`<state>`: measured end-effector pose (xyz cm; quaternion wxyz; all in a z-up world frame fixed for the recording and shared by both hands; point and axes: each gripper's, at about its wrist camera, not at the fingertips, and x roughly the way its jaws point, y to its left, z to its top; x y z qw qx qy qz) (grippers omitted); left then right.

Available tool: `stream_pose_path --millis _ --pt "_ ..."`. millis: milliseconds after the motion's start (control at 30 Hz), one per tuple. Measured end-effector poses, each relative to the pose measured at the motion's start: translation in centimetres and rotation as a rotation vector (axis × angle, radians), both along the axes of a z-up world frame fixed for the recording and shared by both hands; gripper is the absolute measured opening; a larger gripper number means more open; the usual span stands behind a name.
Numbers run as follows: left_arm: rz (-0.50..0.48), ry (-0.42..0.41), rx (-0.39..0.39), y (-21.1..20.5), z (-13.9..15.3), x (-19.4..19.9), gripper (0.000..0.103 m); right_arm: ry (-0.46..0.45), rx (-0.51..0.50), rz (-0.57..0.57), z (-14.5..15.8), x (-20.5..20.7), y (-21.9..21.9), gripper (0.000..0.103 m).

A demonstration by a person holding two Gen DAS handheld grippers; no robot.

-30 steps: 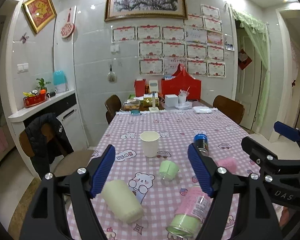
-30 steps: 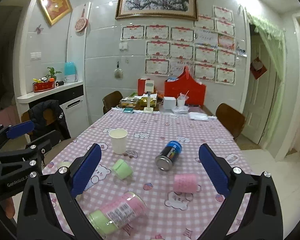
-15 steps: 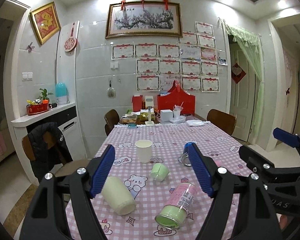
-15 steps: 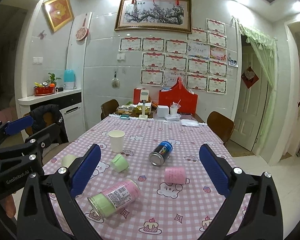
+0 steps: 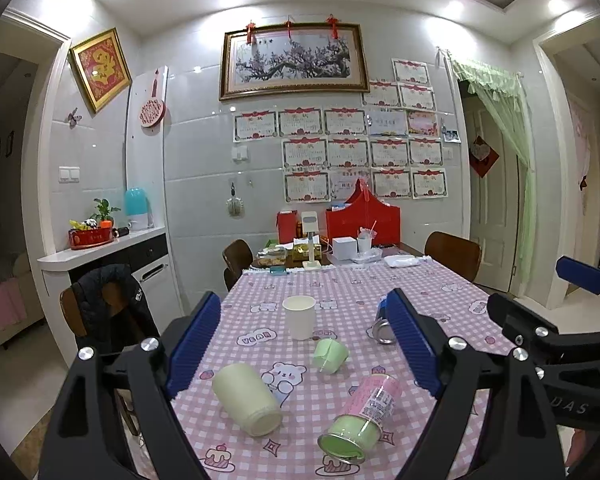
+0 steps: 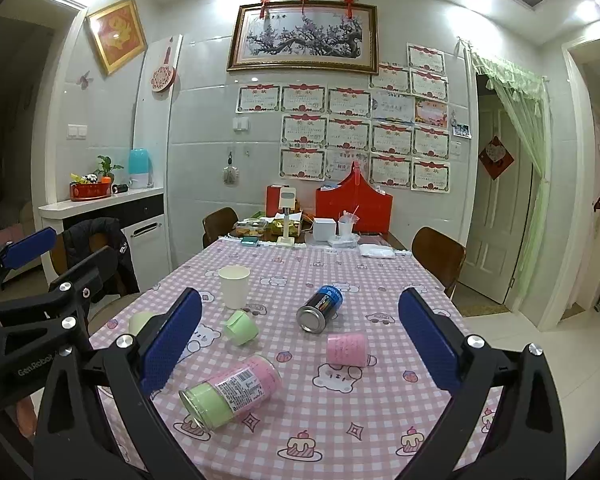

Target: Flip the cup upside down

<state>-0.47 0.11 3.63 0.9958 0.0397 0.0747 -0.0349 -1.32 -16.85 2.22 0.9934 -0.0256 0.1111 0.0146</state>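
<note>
your left gripper (image 5: 306, 342) hangs above the near end of the table, jaws spread wide with nothing between the blue pads (image 5: 194, 344). your right gripper (image 6: 300, 336) is just as wide and just as empty, held above the same near edge, to the right of the other.

the white paper cup (image 5: 299, 317) stands upright, mouth up, toward the middle of the pink checked tablecloth (image 5: 340, 284), well ahead of both grippers and apart from everything else. in your right view the same cup (image 6: 234, 286) sits left of centre.

nearer to you, things lie on their sides. a pale cream cup (image 5: 246, 398) lies tipped over close to your left gripper's left finger, base toward you. a small green cup (image 5: 330, 355) lies just beyond it, near the paper cup. a pink-labelled bottle with a green end (image 5: 360, 418) lies closest to you, green end toward the cameras. a blue drink can (image 6: 320, 308) lies on its side to the right of the paper cup, metal end toward you. a small pink cup (image 6: 347, 349) lies on its side just in front of the can, near it but apart.

at the far end of the table a red box (image 5: 363, 220) stands among smaller clutter against the tiled wall.
</note>
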Motion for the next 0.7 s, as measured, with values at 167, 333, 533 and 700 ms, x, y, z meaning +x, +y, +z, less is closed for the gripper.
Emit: stream_pose_path --millis 167,333,533,700 --pt "0.005 -0.006 -0.002 0.05 0.05 -0.03 0.084 -0.009 -0.003 -0.005 0.08 -0.37 0.12 0.095" --pt "0.009 -0.008 -0.003 0.1 -0.01 -0.07 0.084 -0.008 0.0 -0.004 0.16 -0.35 0.14 0.095" --pt "0.012 -0.015 0.002 -0.02 0.16 -0.04 0.084 -0.01 0.001 -0.005 0.2 -0.42 0.15 0.095" --pt "0.012 -0.02 -0.002 -0.07 0.33 -0.14 0.084 -0.016 0.005 -0.003 0.35 -0.58 0.06 0.095"
